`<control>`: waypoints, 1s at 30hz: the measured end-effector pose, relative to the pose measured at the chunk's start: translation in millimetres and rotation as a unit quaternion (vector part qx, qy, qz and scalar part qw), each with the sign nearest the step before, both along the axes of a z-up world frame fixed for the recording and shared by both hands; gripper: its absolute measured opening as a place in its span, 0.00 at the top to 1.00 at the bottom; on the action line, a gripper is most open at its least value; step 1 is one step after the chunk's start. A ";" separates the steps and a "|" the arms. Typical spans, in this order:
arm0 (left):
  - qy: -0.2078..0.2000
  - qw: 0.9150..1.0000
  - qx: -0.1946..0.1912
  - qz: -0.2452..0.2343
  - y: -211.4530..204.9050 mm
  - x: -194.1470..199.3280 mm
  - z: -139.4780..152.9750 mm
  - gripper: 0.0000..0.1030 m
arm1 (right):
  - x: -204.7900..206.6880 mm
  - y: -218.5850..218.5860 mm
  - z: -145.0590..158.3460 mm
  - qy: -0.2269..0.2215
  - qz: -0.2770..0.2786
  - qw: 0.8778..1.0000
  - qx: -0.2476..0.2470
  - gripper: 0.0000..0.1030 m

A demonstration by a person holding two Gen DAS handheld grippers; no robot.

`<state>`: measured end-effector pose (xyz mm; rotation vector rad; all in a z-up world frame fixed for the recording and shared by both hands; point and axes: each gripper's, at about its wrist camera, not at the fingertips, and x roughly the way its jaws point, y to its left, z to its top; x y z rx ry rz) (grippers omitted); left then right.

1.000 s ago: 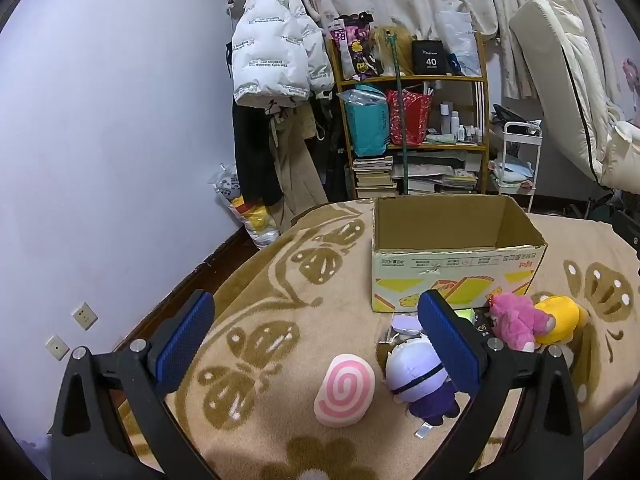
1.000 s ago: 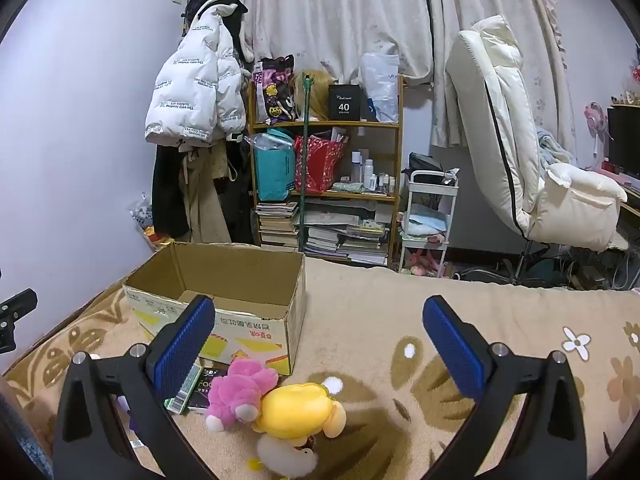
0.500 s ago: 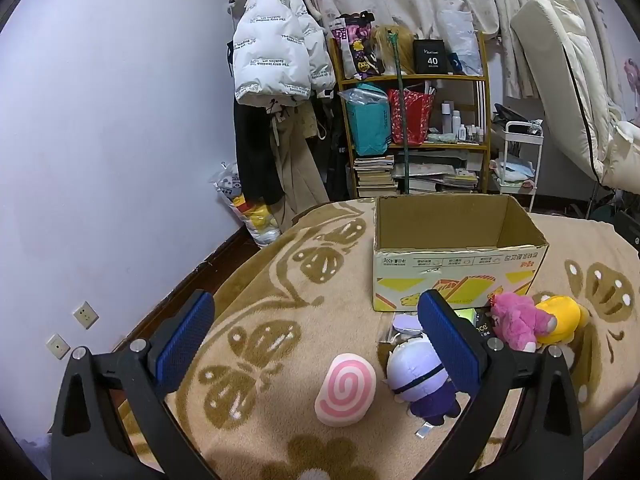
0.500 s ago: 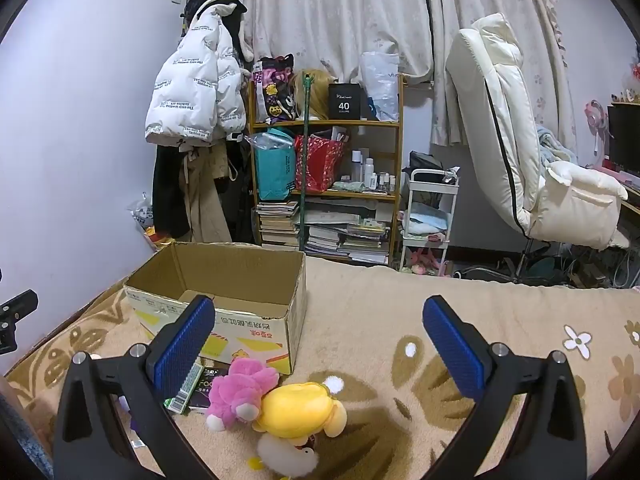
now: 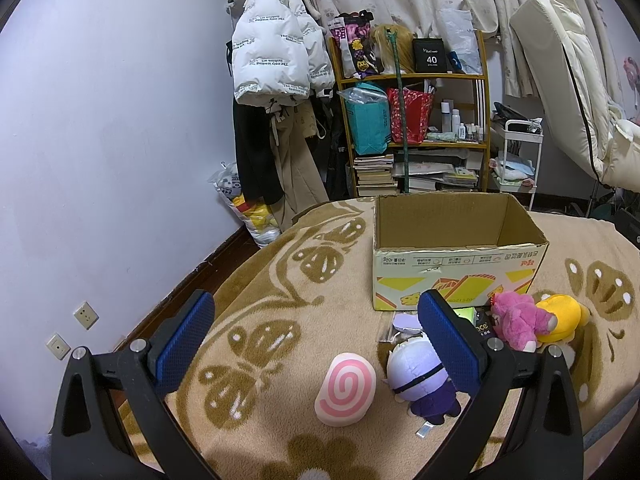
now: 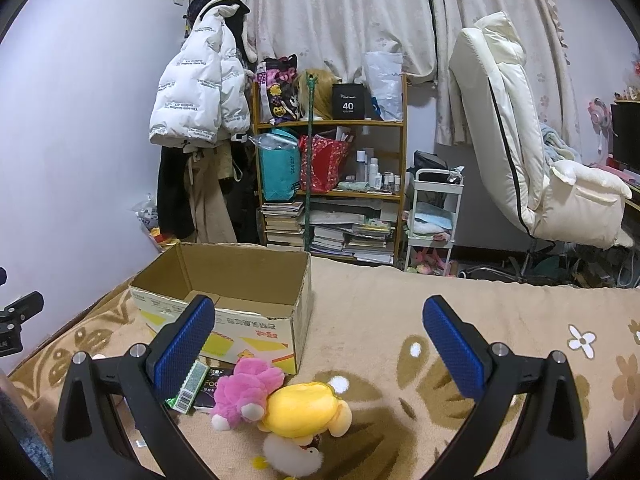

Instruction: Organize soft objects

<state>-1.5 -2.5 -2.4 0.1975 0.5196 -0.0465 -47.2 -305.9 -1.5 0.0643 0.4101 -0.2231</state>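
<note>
An open cardboard box (image 5: 456,270) stands on the tan patterned blanket; it also shows in the right wrist view (image 6: 256,320). In front of it lie a pink swirl cushion (image 5: 346,394), a white-and-purple doll (image 5: 420,380), a pink plush (image 5: 516,320) and a yellow plush (image 5: 560,316). The pink plush (image 6: 244,390), the yellow plush (image 6: 304,410) and a white plush (image 6: 292,456) show in the right wrist view. My left gripper (image 5: 316,348) is open and empty above the swirl cushion. My right gripper (image 6: 316,348) is open and empty above the yellow plush.
Flat packets (image 6: 192,386) lie against the box front. A shelf (image 5: 412,128) with books and bags stands behind the bed, beside hanging coats (image 5: 276,64). A white chair (image 6: 520,148) is at the right. The blanket (image 6: 400,312) stretches right of the box.
</note>
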 end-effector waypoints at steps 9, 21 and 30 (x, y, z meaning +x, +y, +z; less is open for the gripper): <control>0.001 1.000 0.001 0.000 1.0 -0.8 -1.1 0.02 | -1.9 0.8 1.6 0.000 0.000 1.000 0.000 0.00; 0.002 1.000 0.002 0.000 0.5 0.9 -6.6 0.02 | 0.1 8.0 -1.2 0.001 0.006 1.000 -0.005 0.00; 0.003 1.000 0.003 0.000 0.1 2.1 -9.4 0.02 | 0.2 7.5 -0.4 0.002 0.006 1.000 -0.005 0.00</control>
